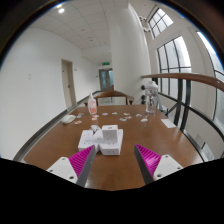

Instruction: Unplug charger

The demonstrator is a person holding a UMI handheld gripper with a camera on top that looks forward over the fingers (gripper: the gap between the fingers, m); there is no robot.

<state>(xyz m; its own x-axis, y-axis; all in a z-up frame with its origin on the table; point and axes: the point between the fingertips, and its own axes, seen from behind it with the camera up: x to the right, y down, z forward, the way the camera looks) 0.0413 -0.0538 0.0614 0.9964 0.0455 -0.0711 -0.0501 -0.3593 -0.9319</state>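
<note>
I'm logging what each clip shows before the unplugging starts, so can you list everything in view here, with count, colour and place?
table: one, brown wood, under and ahead of the jaws
power strip: one, white, on the table just ahead of the fingers, with white plugs or chargers on it, too small to count
bottle: one, pinkish, on the table beyond the power strip
small white items: a few, scattered on the table beside and beyond the bottle, too small to name
door: one, pale, in the wall beyond the table
windows: several, bright, along the wall beside the table
gripper: one, white fingers with magenta pads, jaws open, holding nothing
</note>
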